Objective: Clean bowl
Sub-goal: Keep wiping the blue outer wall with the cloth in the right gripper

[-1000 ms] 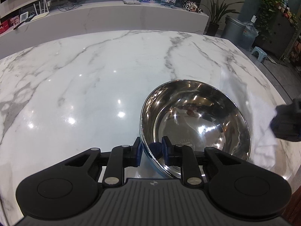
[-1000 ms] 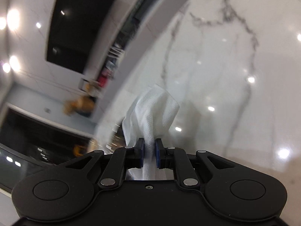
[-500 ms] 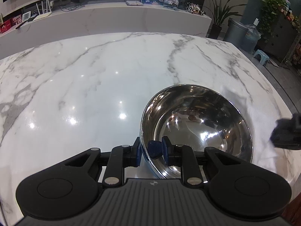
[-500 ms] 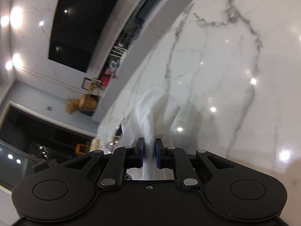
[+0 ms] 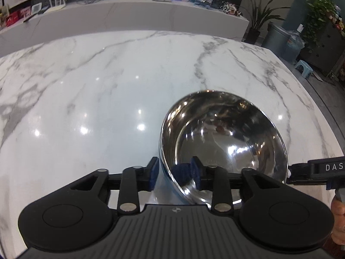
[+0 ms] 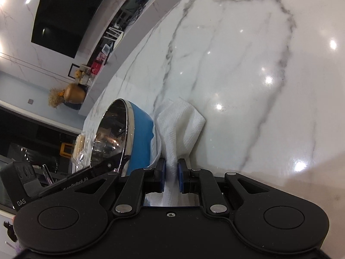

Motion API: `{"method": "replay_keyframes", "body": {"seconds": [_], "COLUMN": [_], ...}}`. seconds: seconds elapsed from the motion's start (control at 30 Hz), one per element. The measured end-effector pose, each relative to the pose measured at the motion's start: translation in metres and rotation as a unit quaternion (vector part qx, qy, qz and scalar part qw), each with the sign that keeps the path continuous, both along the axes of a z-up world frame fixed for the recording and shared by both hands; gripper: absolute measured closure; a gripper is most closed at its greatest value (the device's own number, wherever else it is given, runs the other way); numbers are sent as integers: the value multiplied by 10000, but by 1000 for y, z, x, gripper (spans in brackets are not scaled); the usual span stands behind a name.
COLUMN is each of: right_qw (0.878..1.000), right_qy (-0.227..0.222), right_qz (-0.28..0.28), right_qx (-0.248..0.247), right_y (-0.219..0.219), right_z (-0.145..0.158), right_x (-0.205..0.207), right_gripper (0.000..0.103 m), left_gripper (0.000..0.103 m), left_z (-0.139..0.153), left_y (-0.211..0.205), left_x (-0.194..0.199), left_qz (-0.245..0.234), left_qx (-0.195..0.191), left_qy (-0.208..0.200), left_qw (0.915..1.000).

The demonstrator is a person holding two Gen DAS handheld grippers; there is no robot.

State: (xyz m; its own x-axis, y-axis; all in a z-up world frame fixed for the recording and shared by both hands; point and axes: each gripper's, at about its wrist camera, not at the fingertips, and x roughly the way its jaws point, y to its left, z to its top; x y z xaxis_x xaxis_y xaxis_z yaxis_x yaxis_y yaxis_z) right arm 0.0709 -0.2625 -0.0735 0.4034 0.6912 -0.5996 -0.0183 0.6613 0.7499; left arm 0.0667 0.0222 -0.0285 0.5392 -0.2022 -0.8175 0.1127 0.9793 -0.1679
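Steel bowl (image 5: 224, 142), blue on the outside and mirror-bright within, sits on the marble tabletop (image 5: 107, 90) toward its right-hand side, and the left claw (image 5: 173, 173) has it by the near rim, one blue pad outside the wall and one inside, pinched shut on the metal. The relation that matters lies to the bowl's right: the right claw (image 6: 171, 172) is clamped on a wad of white paper towel (image 6: 179, 123), and from its own camera the bowl (image 6: 123, 138) stands just to the left of that towel, the towel's edge close against the blue wall, touching or nearly so; I cannot tell which. So the towel is outside and beside the bowl, not yet in it, and I would judge the coming move to be up over the right rim and down into the hollow, while the left claw steadies. The towel stands up loosely from the pads. Beyond, the glossy tabletop throws back ceiling lights; a long white counter (image 5: 129, 15), potted plants (image 5: 258, 19) and a grey bin (image 5: 276, 36) line the room.
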Motion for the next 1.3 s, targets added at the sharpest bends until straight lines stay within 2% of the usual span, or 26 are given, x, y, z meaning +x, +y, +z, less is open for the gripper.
{"method": "replay_keyframes", "body": {"seconds": [0.1,0.4,0.6,0.77,1.0,1.13,1.3], "right_qw": [10000,9998,9958,9931,9949,9955,9989], "right_qy": [-7,-161,-604,-864,-746,-634,-286], "right_qz": [14,-72,-480,-429,-544,-543,-370], "right_qx": [-10,-32,491,667,410,451,22], "right_y": [1,-4,-22,-23,-28,-27,-16], "right_z": [0,5,16,22,20,17,7], "right_x": [0,3,-1,-3,-3,-1,1], "right_gripper": [92,92,92,92,92,92,92], "left_gripper": [70,86,89,89,90,90,90], "left_z": [0,2,5,6,5,5,5], "left_y": [-2,8,6,4,1,0,-2], "left_x": [-1,1,2,3,3,3,2], "left_qz": [-22,-39,-27,-186,-375,-422,-425], "left_qx": [40,-77,129,144,52,27,3], "left_qy": [9,-54,-251,-316,-302,-307,-314], "left_qw": [10000,9999,9996,9992,9988,9986,9986]}}
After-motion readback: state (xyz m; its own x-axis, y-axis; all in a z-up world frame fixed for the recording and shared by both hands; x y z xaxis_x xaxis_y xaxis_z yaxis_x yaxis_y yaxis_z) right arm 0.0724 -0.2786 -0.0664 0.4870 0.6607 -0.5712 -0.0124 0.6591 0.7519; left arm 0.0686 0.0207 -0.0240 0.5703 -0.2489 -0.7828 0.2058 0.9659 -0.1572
